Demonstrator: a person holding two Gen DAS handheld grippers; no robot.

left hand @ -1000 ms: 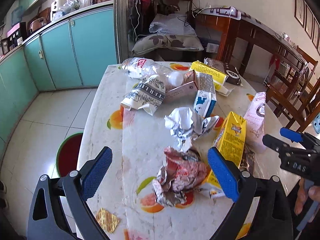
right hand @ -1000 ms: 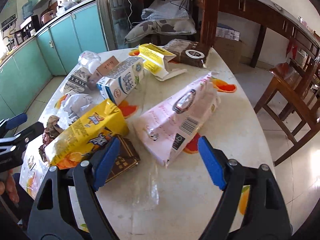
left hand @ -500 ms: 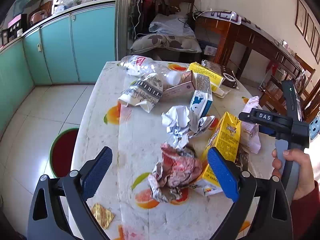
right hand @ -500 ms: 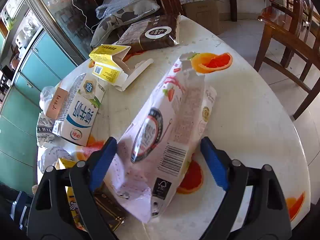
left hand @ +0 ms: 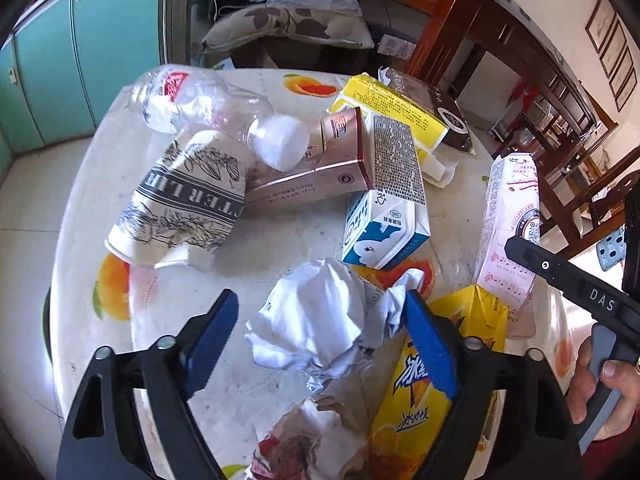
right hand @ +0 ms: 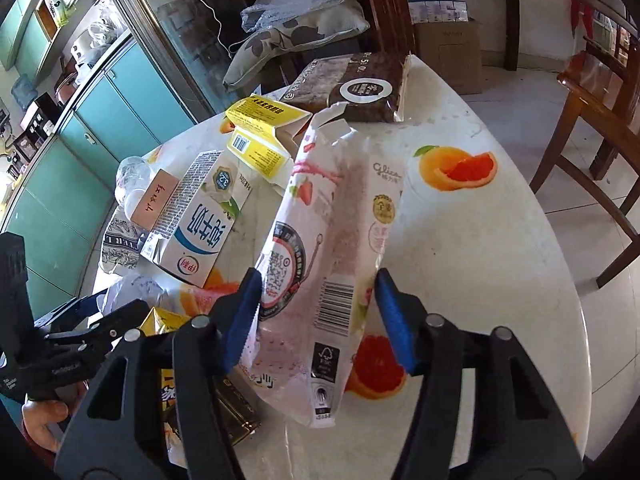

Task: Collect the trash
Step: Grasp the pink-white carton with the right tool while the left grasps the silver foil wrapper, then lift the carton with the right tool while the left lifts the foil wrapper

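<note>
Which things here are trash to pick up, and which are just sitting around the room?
Trash for the job:
pink carton between the right gripper fingers
crumpled white paper between the left gripper fingers
blue-and-white milk carton
crushed plastic bottle

Just lying about:
pillow
wooden chair
cardboard box

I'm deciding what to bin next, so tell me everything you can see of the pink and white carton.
The pink and white carton is a tall paper drink carton, creased, with its top torn open. It shows a strawberry picture, a barcode and a QR code. It sits between the blue pads of the right gripper, jaws closing on its sides, full contact unclear. It rises from the fruit-print table beside the yellow carton.
</note>
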